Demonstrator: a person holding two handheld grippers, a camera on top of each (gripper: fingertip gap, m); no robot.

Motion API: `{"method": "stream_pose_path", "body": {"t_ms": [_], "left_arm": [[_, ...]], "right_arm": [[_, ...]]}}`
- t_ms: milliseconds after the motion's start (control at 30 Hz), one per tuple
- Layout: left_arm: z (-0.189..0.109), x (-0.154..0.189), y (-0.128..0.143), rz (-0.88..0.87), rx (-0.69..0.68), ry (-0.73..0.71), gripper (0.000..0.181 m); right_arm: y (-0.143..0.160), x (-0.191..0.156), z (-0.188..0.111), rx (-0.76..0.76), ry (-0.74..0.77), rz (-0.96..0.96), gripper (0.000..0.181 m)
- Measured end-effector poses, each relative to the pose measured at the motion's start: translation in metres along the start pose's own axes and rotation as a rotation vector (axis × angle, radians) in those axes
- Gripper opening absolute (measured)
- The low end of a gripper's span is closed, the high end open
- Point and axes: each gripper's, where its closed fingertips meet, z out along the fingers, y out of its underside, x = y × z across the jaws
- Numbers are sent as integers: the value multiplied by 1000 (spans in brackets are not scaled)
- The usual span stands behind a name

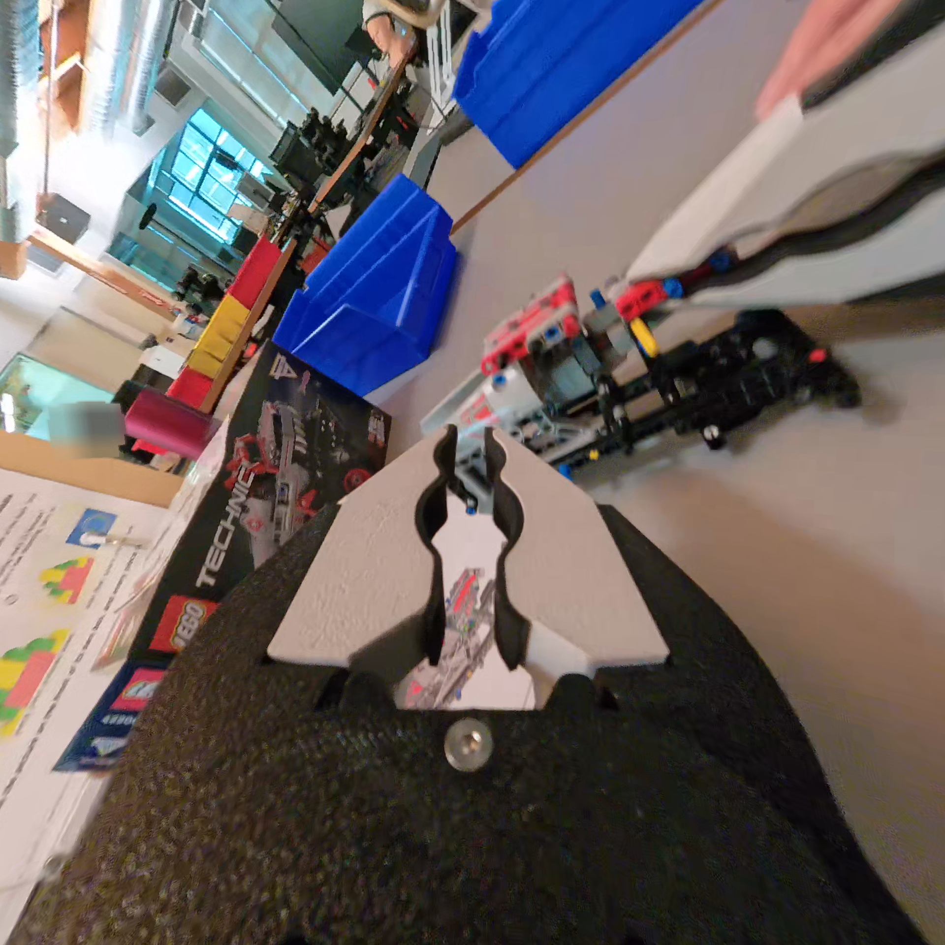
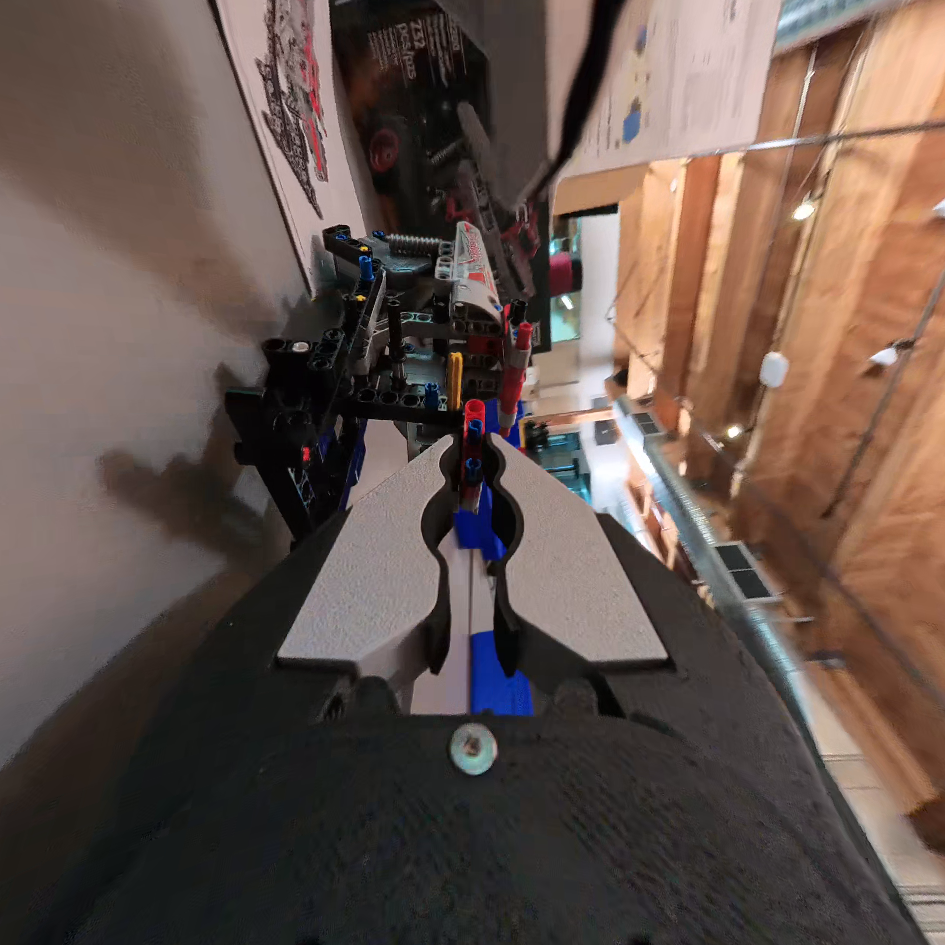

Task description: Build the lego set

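The partly built lego model (image 1: 680, 368), black frame with red, grey and white parts, lies on the pale table (image 1: 767, 588). My left gripper (image 1: 470, 442) is nearly closed, with the model's grey end (image 1: 478, 478) between its tips. My right gripper (image 2: 473, 445) is shut on a small red beam with blue pins (image 2: 473, 432) and holds it against the near side of the model (image 2: 378, 358). The right gripper also shows in the left wrist view (image 1: 642, 299), coming in from the upper right with the red beam (image 1: 639, 296) at the model's top.
Two blue bins (image 1: 378, 307) (image 1: 552, 66) stand at the table's far side. The black lego box (image 1: 286, 486) lies left of the model, and a printed instruction sheet (image 2: 296, 102) lies beside it. A paper with coloured brick pictures (image 1: 41, 613) is at the left. One gripper's finger ends stand about 9 centimeters off the other's.
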Motion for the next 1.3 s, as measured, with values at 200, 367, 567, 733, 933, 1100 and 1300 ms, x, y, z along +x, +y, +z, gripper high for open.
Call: {"method": "stream_pose_path", "body": {"t_ms": [200, 367, 567, 733, 933, 1100, 1300], "left_arm": [[8, -5, -12, -33, 13, 2, 9], [1, 5, -6, -38, -14, 19, 9], [-12, 6, -7, -33, -4, 1, 7], [-12, 16, -14, -53, 18, 30, 7], [-24, 31, -15, -29, 15, 61, 7], [-29, 49, -14, -71, 29, 112, 6], [-35, 61, -33, -80, 63, 150, 6]], "right_arm": [[-21, -1, -13, 107, -6, 30, 26], [-11, 2, -39, 113, -166, 297, 50], [79, 1, -56, -195, -390, 1081, 51], [113, -38, -38, -355, -523, 1245, 49], [118, -50, -26, -405, -557, 1288, 35], [116, -52, -21, -407, -591, 1194, 8], [114, -17, -23, -333, -287, 709, 6]]}}
